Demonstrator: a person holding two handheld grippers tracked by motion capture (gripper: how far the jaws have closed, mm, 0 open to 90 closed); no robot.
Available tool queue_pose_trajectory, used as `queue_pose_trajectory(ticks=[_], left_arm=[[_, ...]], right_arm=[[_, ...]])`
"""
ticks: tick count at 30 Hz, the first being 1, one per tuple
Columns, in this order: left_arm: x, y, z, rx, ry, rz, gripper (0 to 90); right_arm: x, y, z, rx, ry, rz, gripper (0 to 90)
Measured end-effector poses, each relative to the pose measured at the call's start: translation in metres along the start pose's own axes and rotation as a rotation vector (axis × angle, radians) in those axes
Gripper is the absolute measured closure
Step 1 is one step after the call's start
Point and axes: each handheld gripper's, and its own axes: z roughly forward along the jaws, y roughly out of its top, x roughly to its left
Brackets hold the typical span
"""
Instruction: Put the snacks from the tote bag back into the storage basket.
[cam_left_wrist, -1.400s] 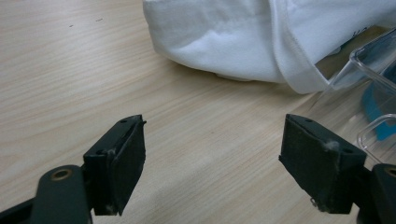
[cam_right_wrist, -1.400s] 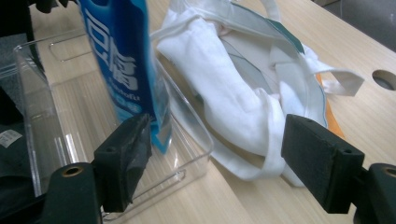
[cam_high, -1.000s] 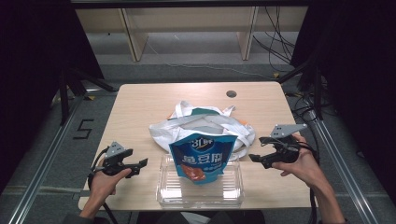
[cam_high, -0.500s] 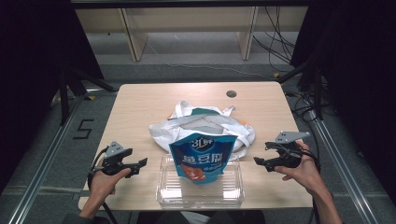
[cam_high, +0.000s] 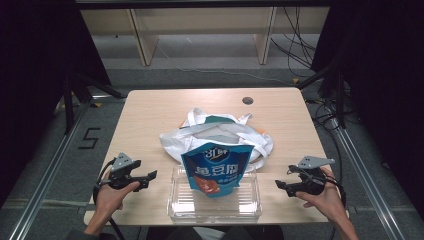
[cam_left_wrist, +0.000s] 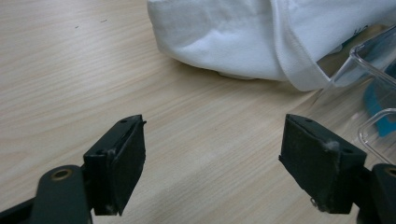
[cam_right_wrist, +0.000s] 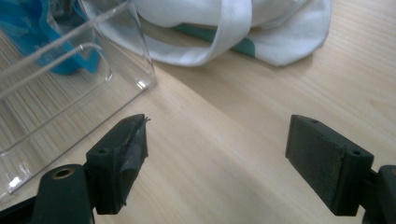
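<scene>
Snack pouch (cam_high: 216, 170) stands in the clear tray (cam_high: 175, 205), light and crinkly; pinch its top edge. Left gripper (cam_high: 150, 175) and right gripper (cam_high: 280, 185) flank the tray, jaws released.

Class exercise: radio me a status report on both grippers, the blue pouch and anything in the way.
Left gripper and right gripper open, empty, flanking the clear box. Blue pouch upright in it. White tote bag right behind.
</scene>
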Motion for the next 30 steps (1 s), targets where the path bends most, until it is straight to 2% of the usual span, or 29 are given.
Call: queue_pose_trajectory(ticks=[2,3,5,6,8,9,10,11,13,14,18,20,21,22,23,24,26,29,30], left_arm=[[0.0,0.001,0.0,-0.002,0.0,0.006,21.6],[-0.001,0.001,0.0,0.0,-0.001,0.017,21.6],[-0.002,0.001,0.001,0.004,-0.005,0.013,21.6],[-0.001,0.001,0.001,0.007,-0.004,0.029,21.6],[-0.001,0.001,0.001,0.003,-0.003,0.012,21.6],[-0.001,0.001,0.0,0.003,-0.004,0.022,21.6],[-0.001,0.001,0.001,0.002,-0.002,0.014,21.6],[-0.001,0.001,0.0,0.002,-0.003,0.019,21.6],[-0.001,0.001,0.0,0.005,-0.004,0.027,21.6],[-0.001,0.001,0.0,0.006,-0.004,0.027,21.6],[-0.001,0.0,0.0,0.004,-0.004,0.013,21.6],[-0.001,0.0,0.0,0.004,-0.003,0.015,21.6],[-0.001,0.0,0.0,0.004,-0.003,0.015,21.6],[-0.001,0.0,0.0,0.003,-0.004,0.013,21.6],[-0.001,0.0,0.0,0.003,-0.002,0.018,21.6],[-0.001,0.0,0.0,0.003,0.001,0.019,21.6],[-0.001,0.0,0.0,0.003,0.0,0.022,21.6],[-0.002,0.0,0.0,0.005,-0.003,0.015,21.6],[-0.002,0.0,0.001,0.005,-0.002,0.015,21.6]], right_arm=[[0.003,-0.007,-0.001,-0.006,-0.006,0.021,21.8],[0.003,-0.009,-0.001,-0.006,-0.009,0.004,21.8],[0.006,-0.013,-0.003,0.002,-0.008,0.027,21.8],[0.006,-0.014,-0.004,-0.008,-0.013,0.025,21.7],[0.007,-0.016,-0.006,-0.032,-0.015,0.036,21.6],[0.01,-0.017,-0.008,-0.041,-0.018,0.066,21.4],[0.008,-0.017,-0.008,-0.046,-0.022,0.04,21.4],[0.011,-0.019,-0.008,-0.048,-0.023,0.058,21.4],[0.013,-0.021,-0.009,-0.041,-0.028,0.051,20.8],[0.012,-0.022,-0.008,-0.038,-0.017,0.027,20.7],[0.015,-0.025,-0.011,-0.046,-0.037,0.03,19.5],[0.018,-0.027,-0.013,-0.028,-0.034,0.059,19.0],[0.016,-0.028,-0.013,-0.045,-0.042,0.037,18.9],[0.02,-0.03,-0.014,-0.03,-0.043,0.073,18.9],[0.021,-0.032,-0.014,-0.028,-0.045,0.077,18.6],[0.018,-0.033,-0.013,-0.036,-0.037,0.047,18.5],[0.02,-0.035,-0.014,-0.02,-0.023,0.051,18.5],[0.023,-0.039,-0.016,-0.023,-0.055,0.045,17.7],[0.024,-0.04,-0.017,-0.017,-0.048,0.055,17.7]])
